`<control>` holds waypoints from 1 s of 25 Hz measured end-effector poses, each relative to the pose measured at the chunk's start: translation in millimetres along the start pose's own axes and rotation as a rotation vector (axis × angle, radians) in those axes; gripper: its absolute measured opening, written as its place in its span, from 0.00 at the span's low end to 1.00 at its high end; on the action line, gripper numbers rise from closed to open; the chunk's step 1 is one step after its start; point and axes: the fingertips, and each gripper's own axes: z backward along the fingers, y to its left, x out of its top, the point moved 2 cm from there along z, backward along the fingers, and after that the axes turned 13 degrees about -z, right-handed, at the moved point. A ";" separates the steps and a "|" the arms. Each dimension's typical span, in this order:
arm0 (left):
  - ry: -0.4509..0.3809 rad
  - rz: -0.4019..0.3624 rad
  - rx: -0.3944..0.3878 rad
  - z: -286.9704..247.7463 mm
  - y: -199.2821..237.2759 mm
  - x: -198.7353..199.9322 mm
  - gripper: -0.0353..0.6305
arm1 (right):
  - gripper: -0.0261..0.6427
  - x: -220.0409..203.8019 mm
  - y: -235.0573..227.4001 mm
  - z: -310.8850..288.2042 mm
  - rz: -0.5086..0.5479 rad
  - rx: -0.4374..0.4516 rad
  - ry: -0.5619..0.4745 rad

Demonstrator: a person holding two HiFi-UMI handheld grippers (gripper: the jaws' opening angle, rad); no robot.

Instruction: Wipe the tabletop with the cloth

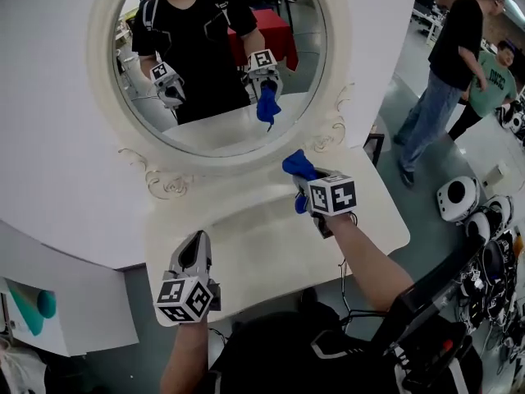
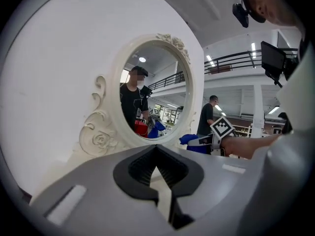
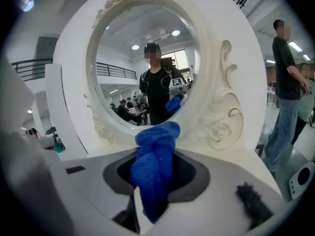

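A bunched blue cloth (image 1: 299, 167) (image 3: 155, 168) is pinched in my right gripper (image 1: 307, 180), which hovers over the white dressing tabletop (image 1: 262, 245) near the base of the oval mirror (image 1: 217, 56). The cloth also shows in the left gripper view as a blue cloth (image 2: 189, 140) beside the right gripper's marker cube. My left gripper (image 1: 195, 251) sits over the table's front left part, its jaws closed together with nothing between them (image 2: 160, 178). The mirror reflects both grippers and the cloth.
The ornate white mirror frame (image 3: 221, 117) rises just behind the tabletop. Two people (image 1: 447, 72) stand on the floor to the right. Round white devices (image 1: 458, 199) and dark gear lie on the floor at the right. White panels stand at the left.
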 end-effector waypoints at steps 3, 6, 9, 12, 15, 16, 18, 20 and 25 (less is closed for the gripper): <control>-0.003 0.014 0.033 29.2 29.6 -7.4 0.06 | 0.24 -10.1 54.4 -10.3 0.031 0.054 0.007; 0.001 0.026 0.069 57.6 57.5 -17.8 0.06 | 0.23 -27.5 105.3 -22.3 0.053 0.109 0.031; 0.002 0.036 0.100 87.3 83.3 -28.1 0.06 | 0.24 -49.5 152.1 -34.9 0.072 0.153 0.056; 0.007 0.042 0.125 116.5 107.4 -40.2 0.06 | 0.24 -71.3 200.3 -45.9 0.089 0.208 0.073; 0.022 0.051 0.155 148.5 130.9 -56.1 0.06 | 0.24 -101.6 252.1 -60.5 0.105 0.272 0.108; 0.028 0.055 0.167 159.6 138.3 -61.3 0.06 | 0.24 -112.8 269.3 -66.4 0.107 0.292 0.122; 0.038 0.058 0.182 179.5 152.5 -70.3 0.06 | 0.24 -134.0 303.1 -79.5 0.110 0.327 0.147; 0.047 0.057 0.193 196.0 166.3 -79.5 0.06 | 0.24 -155.2 335.6 -94.1 0.117 0.355 0.173; 0.076 0.061 0.232 230.1 192.0 -95.6 0.06 | 0.24 -210.4 402.7 -130.4 0.137 0.388 0.258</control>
